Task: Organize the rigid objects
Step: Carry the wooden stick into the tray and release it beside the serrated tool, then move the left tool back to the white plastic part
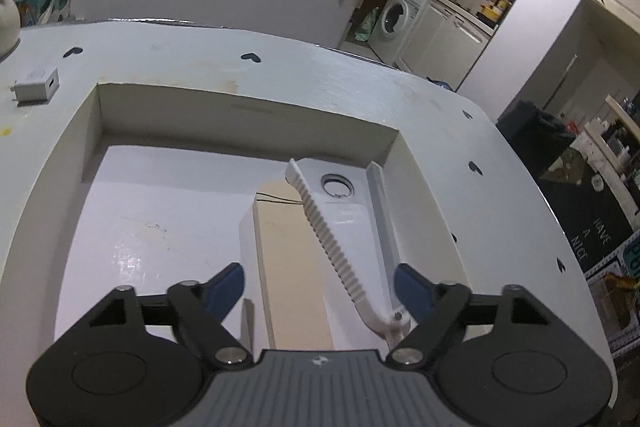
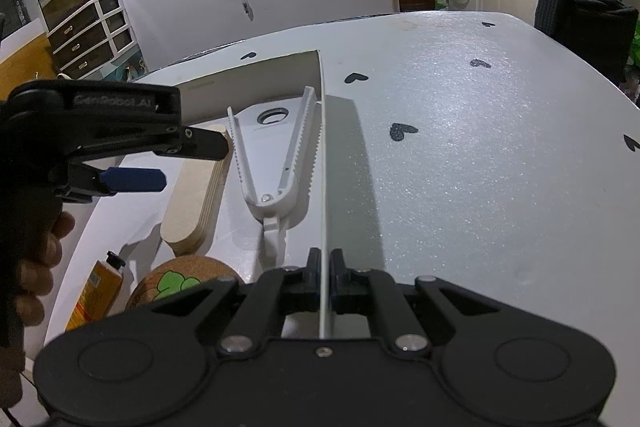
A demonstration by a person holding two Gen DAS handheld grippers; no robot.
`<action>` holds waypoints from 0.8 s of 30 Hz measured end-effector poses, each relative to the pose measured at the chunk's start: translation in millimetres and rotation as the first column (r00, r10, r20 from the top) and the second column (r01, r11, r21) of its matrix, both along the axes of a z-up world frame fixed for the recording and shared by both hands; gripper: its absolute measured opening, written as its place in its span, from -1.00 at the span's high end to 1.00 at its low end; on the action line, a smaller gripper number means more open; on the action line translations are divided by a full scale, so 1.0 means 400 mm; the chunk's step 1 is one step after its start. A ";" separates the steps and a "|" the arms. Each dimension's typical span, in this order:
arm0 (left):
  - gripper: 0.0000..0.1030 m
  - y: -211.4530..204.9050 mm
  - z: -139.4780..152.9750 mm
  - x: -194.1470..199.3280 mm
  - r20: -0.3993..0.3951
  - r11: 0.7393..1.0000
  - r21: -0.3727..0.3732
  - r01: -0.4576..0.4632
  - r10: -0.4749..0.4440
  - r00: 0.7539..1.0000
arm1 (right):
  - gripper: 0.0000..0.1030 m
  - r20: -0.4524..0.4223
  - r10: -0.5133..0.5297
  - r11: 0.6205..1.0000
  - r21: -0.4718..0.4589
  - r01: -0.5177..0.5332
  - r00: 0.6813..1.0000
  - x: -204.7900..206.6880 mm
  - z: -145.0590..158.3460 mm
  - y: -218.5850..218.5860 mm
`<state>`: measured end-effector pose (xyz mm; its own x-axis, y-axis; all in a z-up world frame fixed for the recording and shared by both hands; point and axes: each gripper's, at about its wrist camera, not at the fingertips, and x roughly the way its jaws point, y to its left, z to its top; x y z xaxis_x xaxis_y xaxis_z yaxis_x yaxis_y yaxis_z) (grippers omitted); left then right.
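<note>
My right tool (image 2: 325,281) pinches the box wall (image 2: 323,163); left tool (image 1: 318,287) hangs open above the white jar opener (image 1: 340,239) and wooden block (image 1: 292,267), both boxed. Tube (image 2: 94,291), cork coaster (image 2: 180,281) remain outside.

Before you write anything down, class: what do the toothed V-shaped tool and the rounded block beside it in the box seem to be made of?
Toothed V-shaped tool: probably moulded plastic, white and matt, with even ridged teeth and a metal pivot screw. Rounded block: likely plywood, pale and unfinished, with layered stripes along its edge.
</note>
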<state>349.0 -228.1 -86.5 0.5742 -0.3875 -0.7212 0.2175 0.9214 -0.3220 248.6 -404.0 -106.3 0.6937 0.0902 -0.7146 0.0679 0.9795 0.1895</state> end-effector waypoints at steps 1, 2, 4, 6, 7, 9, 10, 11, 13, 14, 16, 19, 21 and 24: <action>-0.69 -0.001 0.002 -0.004 0.003 1.000 0.003 0.007 -0.007 1.000 | 0.88 0.000 0.000 1.000 0.000 0.000 1.000 0.000 0.000 0.000; -0.72 -0.001 0.004 -0.008 0.005 1.000 0.007 0.014 -0.014 1.000 | 0.88 0.000 0.000 1.000 0.000 0.000 1.000 0.000 0.000 0.000; -0.79 0.002 0.007 -0.015 0.009 1.000 0.010 0.019 -0.019 1.000 | 0.88 0.000 0.000 1.000 0.000 0.000 1.000 0.000 0.000 0.000; -0.86 0.007 0.010 -0.022 0.012 1.000 0.008 0.022 -0.022 1.000 | 0.88 0.000 0.000 1.000 -0.001 0.000 1.000 0.000 0.000 0.000; -0.88 0.010 0.012 -0.027 0.014 1.000 0.010 0.025 -0.025 1.000 | 0.88 0.000 0.000 1.000 -0.001 0.000 1.000 0.000 0.000 0.000; -0.91 0.015 0.018 -0.038 0.021 0.999 0.014 0.032 -0.032 0.999 | 0.88 0.000 0.002 1.000 -0.002 -0.002 1.000 0.000 0.000 0.001; -0.94 0.018 0.022 -0.044 0.026 0.999 0.015 0.037 -0.037 0.999 | 0.88 0.000 0.003 1.000 -0.002 -0.003 1.000 0.000 -0.001 0.001; -0.96 0.022 0.027 -0.052 0.034 0.999 0.015 0.041 -0.042 0.999 | 0.88 0.000 0.004 1.000 -0.002 -0.004 1.000 0.000 -0.001 0.001; -0.97 0.029 0.036 -0.067 0.051 0.999 0.016 0.051 -0.052 0.997 | 0.88 0.000 0.006 1.000 -0.002 -0.006 1.000 0.000 -0.001 0.002; -0.98 0.033 0.042 -0.075 0.060 0.998 0.016 0.056 -0.057 0.997 | 0.88 -0.001 0.006 1.000 -0.003 -0.006 1.000 0.000 -0.001 0.002; -0.99 0.043 0.052 -0.093 0.077 0.998 0.015 0.066 -0.067 0.995 | 0.88 -0.002 0.008 1.000 -0.006 -0.008 1.000 0.001 0.000 0.002; -1.00 0.057 0.070 -0.124 0.103 0.996 0.012 0.085 -0.086 0.991 | 0.88 -0.001 0.010 1.000 -0.005 -0.010 1.000 0.001 0.000 0.001; -1.00 0.065 0.084 -0.146 0.127 0.995 0.015 0.100 -0.102 0.987 | 0.88 -0.002 0.011 1.000 -0.007 -0.011 1.000 0.003 0.000 0.001; -1.00 0.077 0.105 -0.176 0.159 0.993 0.030 0.116 -0.120 0.980 | 0.88 -0.001 0.011 1.000 -0.010 -0.011 1.000 0.003 0.000 0.002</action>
